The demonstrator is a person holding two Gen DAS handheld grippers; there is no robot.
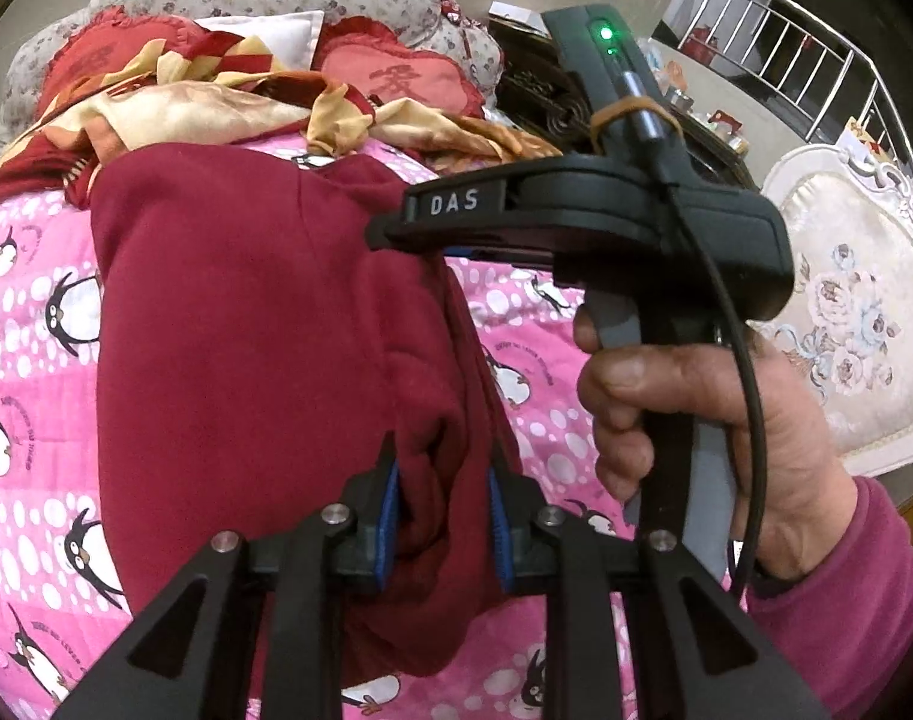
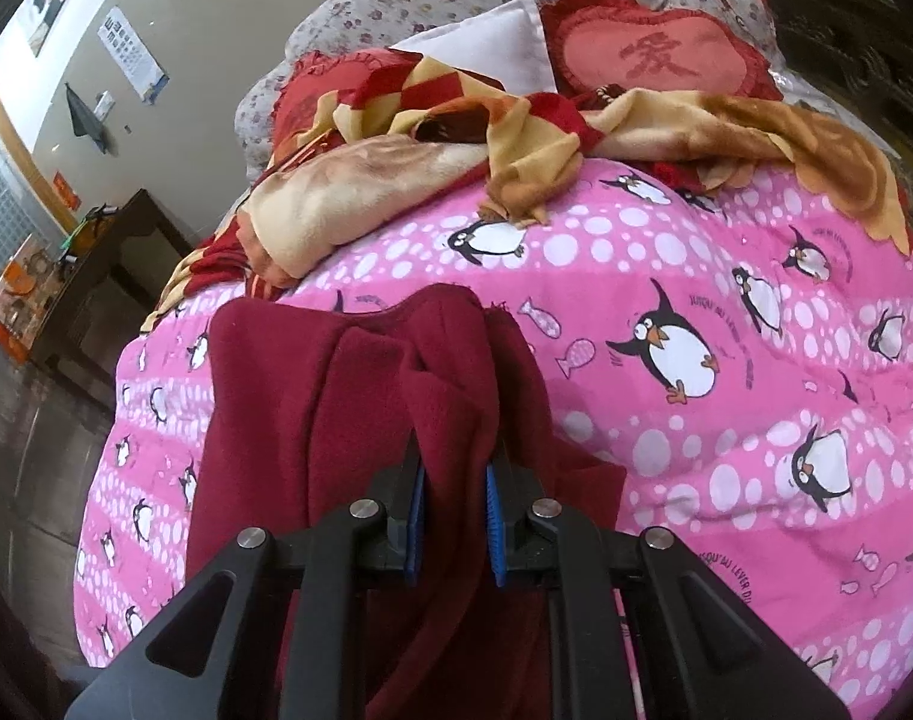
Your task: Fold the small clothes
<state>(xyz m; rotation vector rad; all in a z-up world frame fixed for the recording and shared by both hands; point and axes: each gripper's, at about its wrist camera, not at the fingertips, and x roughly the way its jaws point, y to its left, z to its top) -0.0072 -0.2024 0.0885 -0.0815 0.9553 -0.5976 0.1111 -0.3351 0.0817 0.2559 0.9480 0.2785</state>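
Left wrist view showed the maroon garment (image 1: 246, 312) clamped between left gripper (image 1: 441, 516) and right gripper (image 2: 453, 516) pads alike, mid-fold, with lowering and release judged to be called for next.

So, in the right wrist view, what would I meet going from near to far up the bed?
Right hand-held gripper → maroon garment → pink penguin quilt → red and yellow blanket → red heart cushion.

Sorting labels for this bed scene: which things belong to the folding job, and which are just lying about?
In the job:
dark red garment
left gripper
right gripper

Lying about:
penguin quilt
red-and-yellow blanket
heart cushion
white chair
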